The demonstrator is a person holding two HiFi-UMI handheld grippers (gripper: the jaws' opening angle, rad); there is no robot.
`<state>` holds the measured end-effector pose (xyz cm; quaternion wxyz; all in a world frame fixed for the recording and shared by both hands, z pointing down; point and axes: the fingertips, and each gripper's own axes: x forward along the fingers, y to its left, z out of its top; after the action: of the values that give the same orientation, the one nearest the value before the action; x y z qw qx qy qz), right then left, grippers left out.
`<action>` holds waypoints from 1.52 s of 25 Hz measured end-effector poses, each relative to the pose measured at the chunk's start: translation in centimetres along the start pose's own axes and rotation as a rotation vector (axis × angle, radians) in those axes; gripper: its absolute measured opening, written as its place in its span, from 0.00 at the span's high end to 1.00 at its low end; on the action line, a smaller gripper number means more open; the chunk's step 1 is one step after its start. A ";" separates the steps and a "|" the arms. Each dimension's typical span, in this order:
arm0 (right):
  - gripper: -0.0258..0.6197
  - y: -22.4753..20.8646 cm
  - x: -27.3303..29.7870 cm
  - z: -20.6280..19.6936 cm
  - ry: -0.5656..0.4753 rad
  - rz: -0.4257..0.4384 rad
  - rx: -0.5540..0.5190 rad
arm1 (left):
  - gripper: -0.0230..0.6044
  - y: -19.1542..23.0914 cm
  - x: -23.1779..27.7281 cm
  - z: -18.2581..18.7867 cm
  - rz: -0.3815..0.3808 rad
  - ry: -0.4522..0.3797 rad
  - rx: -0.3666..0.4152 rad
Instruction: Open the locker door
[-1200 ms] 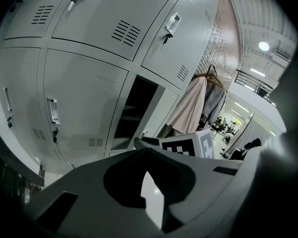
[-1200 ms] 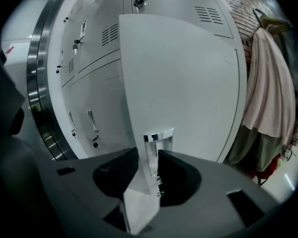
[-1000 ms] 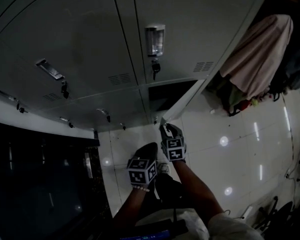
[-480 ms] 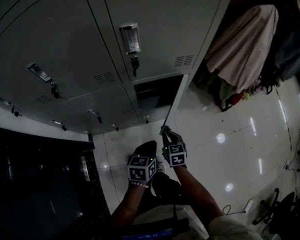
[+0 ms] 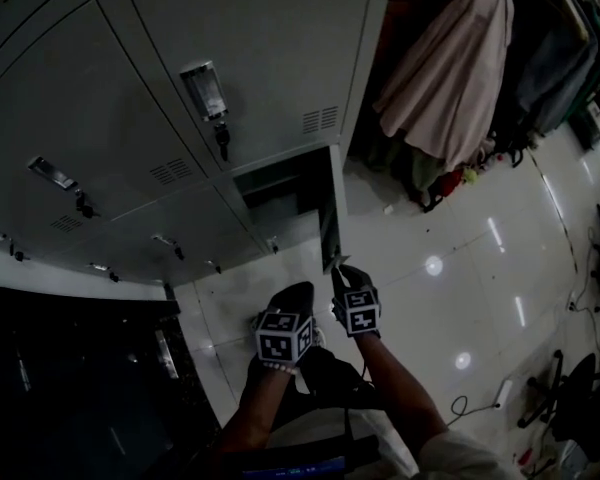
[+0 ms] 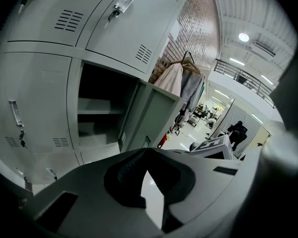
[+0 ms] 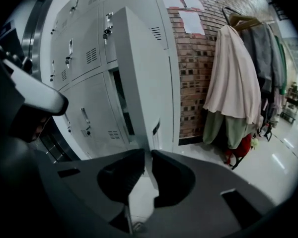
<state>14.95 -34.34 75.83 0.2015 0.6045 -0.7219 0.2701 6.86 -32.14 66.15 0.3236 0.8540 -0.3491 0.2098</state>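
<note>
The grey locker door [image 5: 330, 208] of the lower end locker stands swung out, edge-on in the head view, with the dark compartment [image 5: 280, 183] showing behind it. My right gripper [image 5: 335, 265] holds the door's bottom free corner. In the right gripper view the door [image 7: 139, 73] rises straight ahead and its thin edge runs down between the jaws of that gripper [image 7: 145, 155]; the jaws are easing open a little while the pads still touch it. My left gripper [image 5: 295, 293] hangs just left of it, shut and empty [image 6: 146, 152], facing the open compartment [image 6: 99, 108].
Neighbouring lockers stay closed, one with a key in its lock [image 5: 220, 138]. Coats on a hanger [image 5: 450, 68] hang against a brick wall [image 7: 193, 58] right of the lockers. A dark cabinet [image 5: 70, 388] stands at the left. Cables [image 5: 460, 408] lie on the glossy tiled floor.
The door has swung further out from the locker, from half open to roughly square to the front. My right gripper moved with its edge; the left one barely shifted.
</note>
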 end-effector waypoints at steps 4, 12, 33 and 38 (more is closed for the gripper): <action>0.86 -2.1 -0.7 -0.3 0.011 -0.040 0.048 | 0.97 -1.2 0.6 0.2 -0.026 0.007 0.015; 0.89 -6.6 -2.0 -0.8 0.012 -0.128 0.155 | 0.97 -2.4 1.4 0.3 -0.047 0.024 0.034; 0.95 -17.2 -2.4 1.0 -0.001 -0.255 0.225 | 0.97 -4.0 3.3 1.0 -0.066 0.055 0.066; 0.95 -18.4 -2.1 0.9 0.011 -0.264 0.240 | 0.97 -3.8 3.3 1.4 -0.061 0.053 0.072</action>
<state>33.38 -35.56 76.58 0.1655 0.7122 -0.5977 0.3288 12.04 -32.55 65.54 0.3080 0.8695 -0.3065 0.2346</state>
